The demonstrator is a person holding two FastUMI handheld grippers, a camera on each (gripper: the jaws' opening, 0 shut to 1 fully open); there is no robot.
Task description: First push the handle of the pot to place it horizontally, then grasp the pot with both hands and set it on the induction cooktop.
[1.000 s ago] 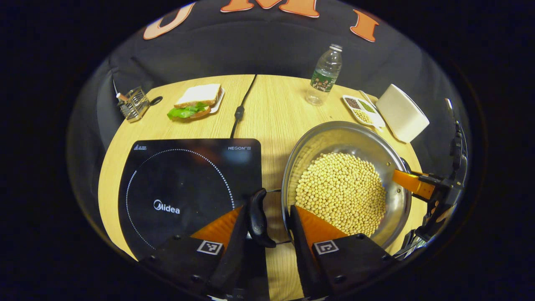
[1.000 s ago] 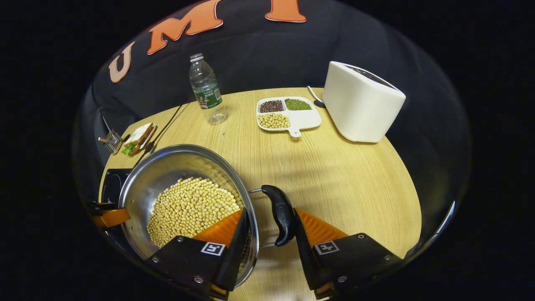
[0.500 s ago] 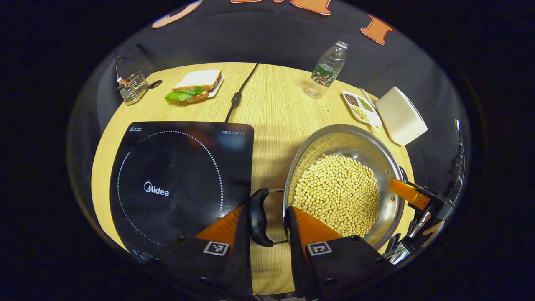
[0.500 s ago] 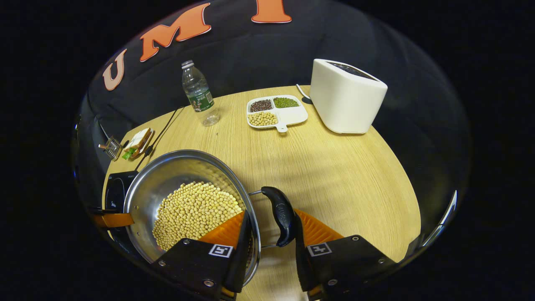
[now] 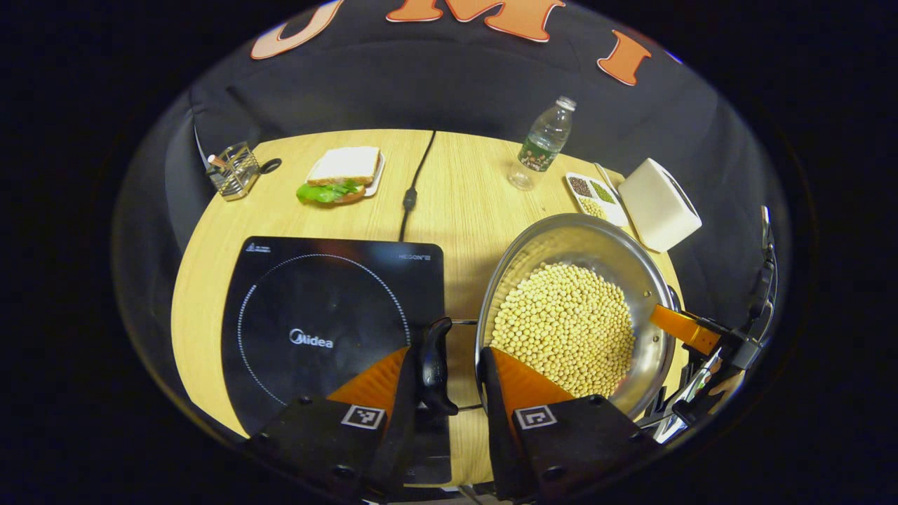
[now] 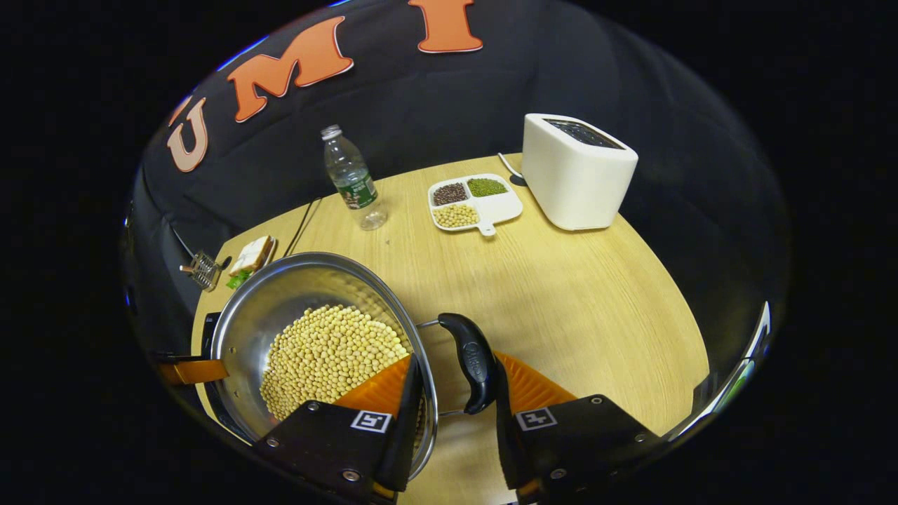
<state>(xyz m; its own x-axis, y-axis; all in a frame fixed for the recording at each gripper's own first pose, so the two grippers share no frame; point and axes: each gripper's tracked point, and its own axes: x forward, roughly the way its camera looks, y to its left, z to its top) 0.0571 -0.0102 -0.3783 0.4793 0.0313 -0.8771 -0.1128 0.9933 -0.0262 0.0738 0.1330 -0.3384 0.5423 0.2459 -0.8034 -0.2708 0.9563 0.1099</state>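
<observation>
A steel pot (image 5: pixel 582 238) full of soybeans (image 5: pixel 565 326) hangs between both grippers, just right of the black induction cooktop (image 5: pixel 316 308). My left gripper (image 5: pixel 445 372) is shut across the pot's black left handle (image 5: pixel 435 361) and the rim, one finger outside the handle and one inside the wall. My right gripper (image 6: pixel 452 375) holds the right handle (image 6: pixel 473 361) of the pot (image 6: pixel 295 280) the same way. The right gripper (image 5: pixel 694 337) appears at the pot's far side in the left gripper view, and the left gripper (image 6: pixel 186 370) at the far side in the right gripper view.
On the round wooden table stand a sandwich on a plate (image 5: pixel 340 175), a wire rack (image 5: pixel 235 172), a water bottle (image 5: pixel 541 144), a divided dish of beans (image 6: pixel 473 200) and a white toaster (image 6: pixel 577 172). The cooktop's cord (image 5: pixel 414 182) runs to the back edge.
The pot has stayed fixed in both grippers while the table has dropped away. The pot's left handle now overlaps the cooktop's right edge, so the pot has shifted toward the cooktop.
</observation>
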